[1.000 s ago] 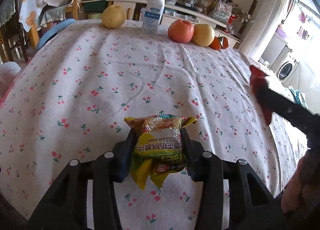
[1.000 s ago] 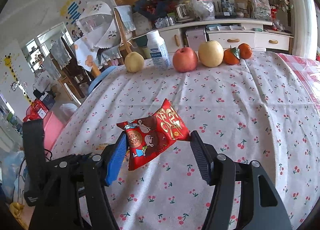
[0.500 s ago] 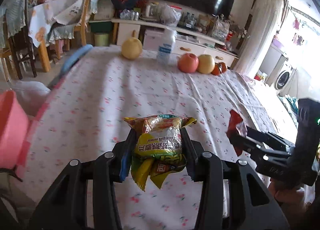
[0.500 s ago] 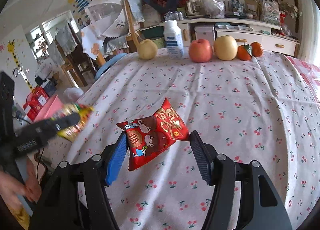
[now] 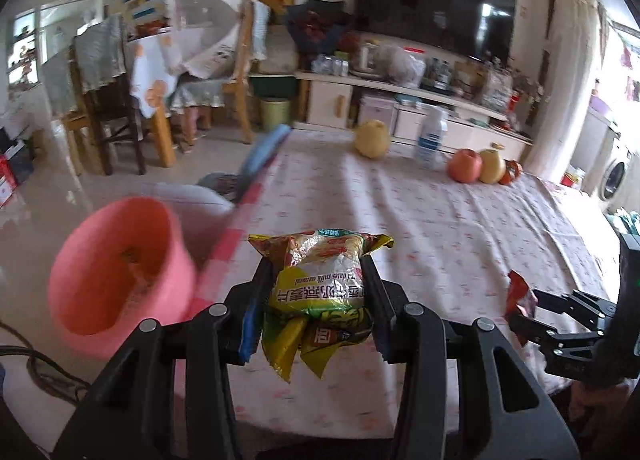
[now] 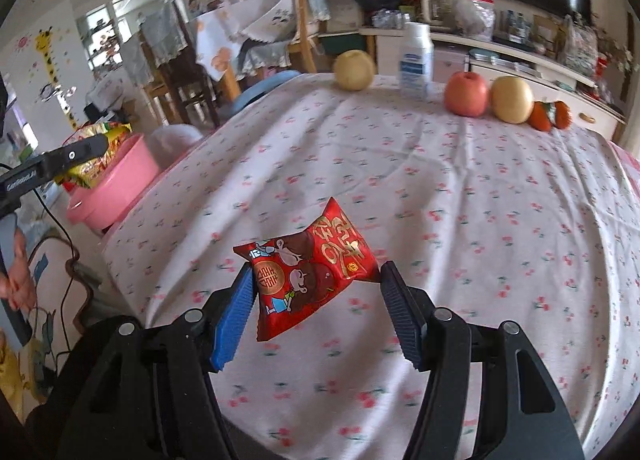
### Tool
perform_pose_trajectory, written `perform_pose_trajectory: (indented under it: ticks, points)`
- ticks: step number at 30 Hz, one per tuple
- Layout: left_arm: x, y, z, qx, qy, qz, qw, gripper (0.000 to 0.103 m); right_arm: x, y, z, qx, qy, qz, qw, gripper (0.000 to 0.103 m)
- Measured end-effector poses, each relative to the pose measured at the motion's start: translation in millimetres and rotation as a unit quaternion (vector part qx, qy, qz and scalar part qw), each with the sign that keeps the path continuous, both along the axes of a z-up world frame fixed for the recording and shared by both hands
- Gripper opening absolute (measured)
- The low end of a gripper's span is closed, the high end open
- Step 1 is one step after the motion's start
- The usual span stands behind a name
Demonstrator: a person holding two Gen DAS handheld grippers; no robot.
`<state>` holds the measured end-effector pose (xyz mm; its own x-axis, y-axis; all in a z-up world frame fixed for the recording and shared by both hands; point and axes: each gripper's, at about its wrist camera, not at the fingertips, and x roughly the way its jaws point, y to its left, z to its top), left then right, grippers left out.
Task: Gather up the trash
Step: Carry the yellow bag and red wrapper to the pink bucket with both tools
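My left gripper [image 5: 316, 280] is shut on a yellow-green snack packet [image 5: 320, 292], held in the air over the table's left edge. A pink basin [image 5: 116, 276] stands just to its left, below table height. In the right wrist view the same yellow-green packet [image 6: 96, 155] hangs above the pink basin [image 6: 116, 187]. My right gripper [image 6: 316, 292] is shut on a red snack packet [image 6: 308, 272], held above the cherry-print tablecloth [image 6: 460, 199]. The red packet [image 5: 520, 296] also shows at the right of the left wrist view.
At the table's far edge stand a pear [image 6: 354, 69], a white bottle [image 6: 416, 59], an apple [image 6: 468, 93], another pear [image 6: 512, 99] and oranges [image 6: 548, 115]. Wooden chairs [image 5: 116, 115] and a TV cabinet [image 5: 400, 103] lie beyond. A cable [image 6: 60, 227] trails by the basin.
The left gripper has carried the yellow-green packet leftward and up, off the table toward the pink basin. The right gripper has shifted left over the cloth with the red packet still gripped.
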<state>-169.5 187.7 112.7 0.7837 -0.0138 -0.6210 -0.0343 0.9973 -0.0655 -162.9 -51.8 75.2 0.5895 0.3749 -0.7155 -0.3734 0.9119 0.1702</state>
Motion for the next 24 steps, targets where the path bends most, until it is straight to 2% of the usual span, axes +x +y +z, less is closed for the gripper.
perform_pose_trajectory:
  ticks: [4, 10, 15, 24]
  points:
    - [-8.6, 43.1, -3.3, -0.004, -0.001, 0.036, 0.9993, 0.046, -0.9, 29.6, -1.9, 0.000, 0.011, 0.025, 1.000, 0.064]
    - [-18.5, 113.9, -13.5, -0.032, 0.003, 0.097, 0.9948, 0.046, 0.9, 77.8, 0.4, -0.002, 0.019, 0.062, 0.998, 0.064]
    - [-22.8, 161.8, -20.6, -0.057, 0.000, 0.140, 0.9885, 0.046, 8.1, 135.5, 19.0, 0.010, 0.010, 0.111, 0.994, 0.064]
    - [-16.1, 213.5, -32.4, -0.093, -0.004, 0.173, 0.9805, 0.046, 23.5, 256.0, 62.5, 0.033, -0.028, 0.208, 0.977, 0.064]
